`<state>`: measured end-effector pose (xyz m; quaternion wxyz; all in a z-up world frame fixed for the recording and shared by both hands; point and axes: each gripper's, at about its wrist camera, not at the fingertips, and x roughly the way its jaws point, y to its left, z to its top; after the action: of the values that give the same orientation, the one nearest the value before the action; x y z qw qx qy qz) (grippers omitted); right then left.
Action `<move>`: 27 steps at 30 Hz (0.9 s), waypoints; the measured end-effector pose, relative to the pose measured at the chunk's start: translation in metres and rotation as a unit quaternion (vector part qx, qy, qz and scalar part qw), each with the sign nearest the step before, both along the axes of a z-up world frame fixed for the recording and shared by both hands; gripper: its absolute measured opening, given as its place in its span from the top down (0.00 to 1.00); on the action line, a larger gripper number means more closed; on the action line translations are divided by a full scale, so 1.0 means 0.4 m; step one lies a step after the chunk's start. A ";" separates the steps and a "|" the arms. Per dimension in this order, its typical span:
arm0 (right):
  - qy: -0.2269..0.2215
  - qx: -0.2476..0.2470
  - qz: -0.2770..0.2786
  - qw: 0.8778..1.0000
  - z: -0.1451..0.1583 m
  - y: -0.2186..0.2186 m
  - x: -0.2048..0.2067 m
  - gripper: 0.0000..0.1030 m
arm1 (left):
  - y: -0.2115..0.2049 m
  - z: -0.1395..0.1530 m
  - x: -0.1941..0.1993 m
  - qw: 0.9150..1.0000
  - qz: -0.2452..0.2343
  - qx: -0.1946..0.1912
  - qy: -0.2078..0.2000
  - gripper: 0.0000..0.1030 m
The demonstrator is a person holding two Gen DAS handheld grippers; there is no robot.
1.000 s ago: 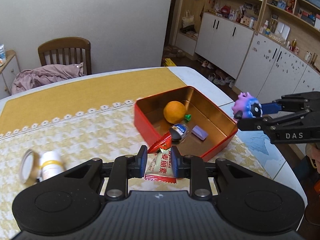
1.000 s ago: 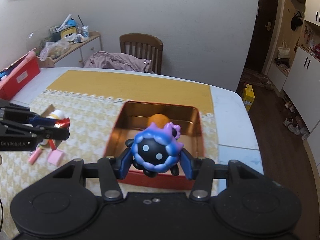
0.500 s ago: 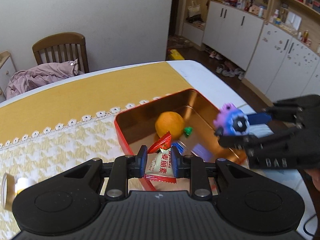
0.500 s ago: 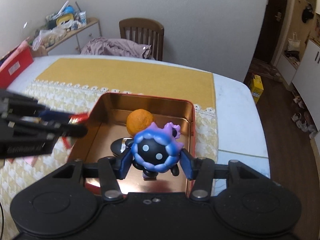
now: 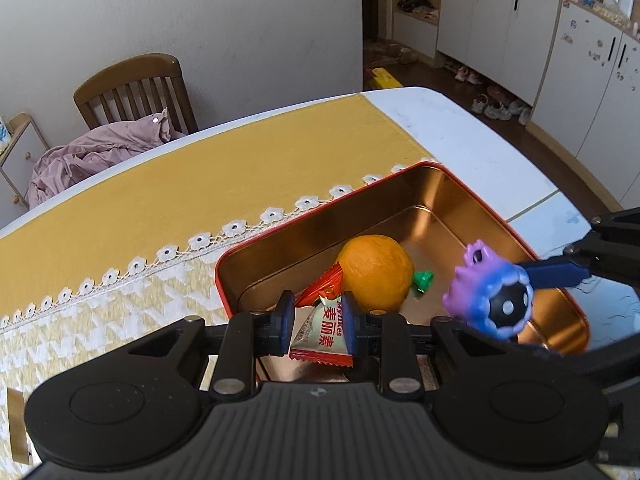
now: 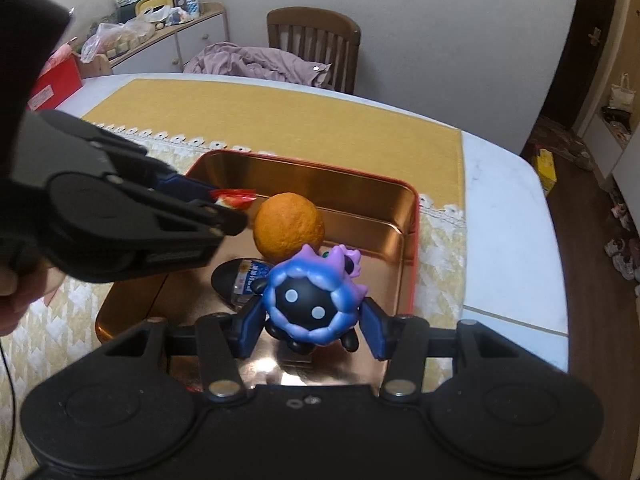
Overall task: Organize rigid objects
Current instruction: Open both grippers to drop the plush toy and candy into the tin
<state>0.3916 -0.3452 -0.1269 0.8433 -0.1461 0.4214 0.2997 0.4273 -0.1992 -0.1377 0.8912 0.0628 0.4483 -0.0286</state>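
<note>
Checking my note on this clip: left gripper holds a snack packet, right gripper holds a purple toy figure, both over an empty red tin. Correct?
Not quite: the red tin is not empty. The right wrist view shows an orange and a small capsule-like item in it. The rest holds: left gripper on snack packet, right gripper on toy figure.

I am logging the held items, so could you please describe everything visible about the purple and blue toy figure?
The toy figure is a round black ball with two white dot eyes, ringed by a blue-to-purple spiky ruff, with small black feet below. It looks like hard glossy plastic. The right claw is shut on its sides, holding it upright above the red tin, near the orange.
</note>
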 end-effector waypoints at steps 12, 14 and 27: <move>-0.013 -0.036 0.016 0.999 -0.035 0.018 0.015 0.51 | 0.003 -0.016 0.059 1.000 0.025 0.000 0.005 0.76; -0.018 -0.037 0.016 0.999 -0.034 0.019 0.013 0.51 | 0.001 -0.026 0.065 1.000 0.025 0.000 0.015 0.76; -0.025 -0.011 0.004 1.000 -0.004 -0.011 -0.003 0.47 | -0.011 -0.054 0.069 0.999 0.029 0.008 0.038 0.76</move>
<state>0.3906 -0.3496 -0.1284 0.8507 -0.1640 0.4031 0.2948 0.4549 -0.2036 -0.1592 0.8733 0.0558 0.4839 -0.0011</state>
